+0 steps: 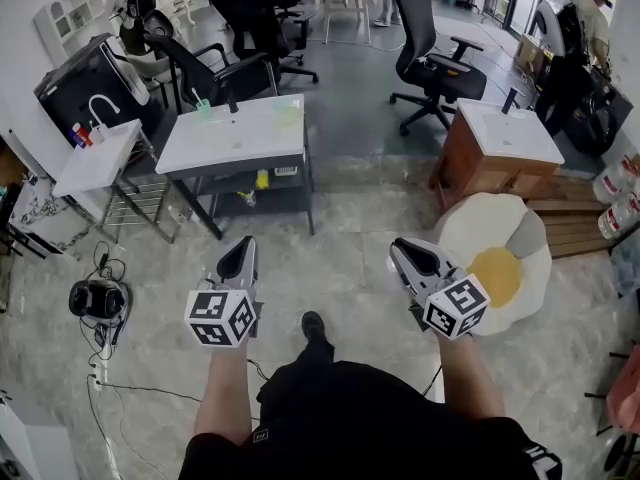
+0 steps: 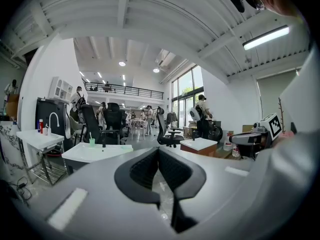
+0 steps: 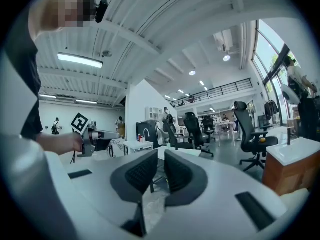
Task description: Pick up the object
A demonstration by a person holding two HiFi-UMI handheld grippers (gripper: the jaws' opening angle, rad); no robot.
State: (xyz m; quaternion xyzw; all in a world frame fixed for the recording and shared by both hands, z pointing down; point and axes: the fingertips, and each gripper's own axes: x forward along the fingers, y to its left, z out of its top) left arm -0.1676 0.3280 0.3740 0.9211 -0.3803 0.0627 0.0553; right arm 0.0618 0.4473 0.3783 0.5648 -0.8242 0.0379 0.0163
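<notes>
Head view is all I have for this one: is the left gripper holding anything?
Observer: No. Its own view shows the left gripper with jaws together and nothing between them.
Operator: And the right one?
Observer: The right gripper is shut and empty as well.
Operator: Where is it aimed?
Observer: Roughly level across the room. Its view takes in a balcony railing high on the far wall, which is out of your frame.
</notes>
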